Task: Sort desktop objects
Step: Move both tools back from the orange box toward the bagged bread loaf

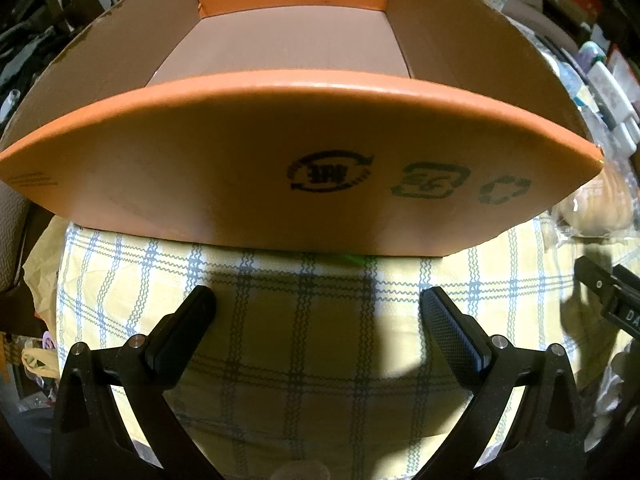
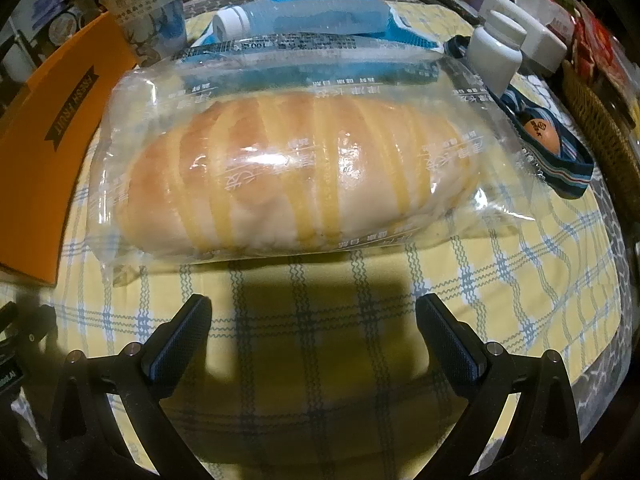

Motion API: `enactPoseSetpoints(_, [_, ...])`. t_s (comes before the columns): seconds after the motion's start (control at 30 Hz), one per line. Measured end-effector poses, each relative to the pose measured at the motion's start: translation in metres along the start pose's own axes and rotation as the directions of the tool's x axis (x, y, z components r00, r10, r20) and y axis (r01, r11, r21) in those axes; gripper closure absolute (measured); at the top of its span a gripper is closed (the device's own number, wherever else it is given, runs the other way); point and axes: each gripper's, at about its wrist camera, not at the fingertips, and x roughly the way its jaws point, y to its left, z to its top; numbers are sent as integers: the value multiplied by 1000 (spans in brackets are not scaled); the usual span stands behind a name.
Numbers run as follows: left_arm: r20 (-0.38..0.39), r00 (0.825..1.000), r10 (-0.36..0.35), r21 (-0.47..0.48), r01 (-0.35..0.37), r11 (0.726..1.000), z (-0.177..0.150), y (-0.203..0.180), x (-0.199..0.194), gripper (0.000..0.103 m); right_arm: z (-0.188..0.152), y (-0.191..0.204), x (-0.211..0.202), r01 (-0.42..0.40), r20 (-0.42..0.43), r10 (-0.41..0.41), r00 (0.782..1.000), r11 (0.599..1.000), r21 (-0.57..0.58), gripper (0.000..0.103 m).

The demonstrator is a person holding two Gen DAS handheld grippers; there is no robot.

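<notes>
Left gripper spread wide below an open orange cardboard box; right gripper spread below a clear-bagged bread loaf.

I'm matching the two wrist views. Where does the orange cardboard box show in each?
Left wrist: the orange cardboard box fills the upper half, open top visible.
Right wrist: the box is at the left edge, showing its "FRESH FRUIT" side.
Shared landmark: the yellow plaid tablecloth.

left gripper: jaws spread wide, nothing between them
right gripper: jaws spread wide, nothing held
</notes>
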Motion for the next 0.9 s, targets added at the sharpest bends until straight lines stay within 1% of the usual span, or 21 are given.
enactPoseSetpoints(0.17, [9,1000,-7,14,7,1000,-2,-2,-1,0,-3,-3,0,2,21,-2,1000,1000,-5,0])
enactPoseSetpoints(0.33, [35,999,-21,41,19,999,-13,-5,-3,0,-5,-7,0,-8,10,8,1000,1000,-21,0])
enactPoseSetpoints(0.47, [55,998,-43,54,40,998,-25,-4,-12,0,-11,-11,-5,-12,19,13,1000,998,-62,0])
enactPoseSetpoints(0.6, [92,994,-62,75,55,996,-37,-5,-27,0,-17,-15,-14,-10,29,13,999,996,-84,0])
enactPoseSetpoints(0.73, [149,984,-101,109,86,990,-51,-2,-53,0,-27,-19,-33,-36,50,39,998,998,-58,0])
enactPoseSetpoints(0.8, [173,976,-130,126,109,986,-50,-3,-65,0,-35,-22,-46,-59,60,61,996,998,-35,0])
enactPoseSetpoints(0.87, [194,965,-174,151,146,978,-49,-9,-78,0,-23,-37,-48,-80,67,81,994,997,-13,0])
enactPoseSetpoints(0.9, [197,962,-186,159,156,975,-44,-10,-83,0,-15,-37,-52,-89,70,89,994,996,-4,0])
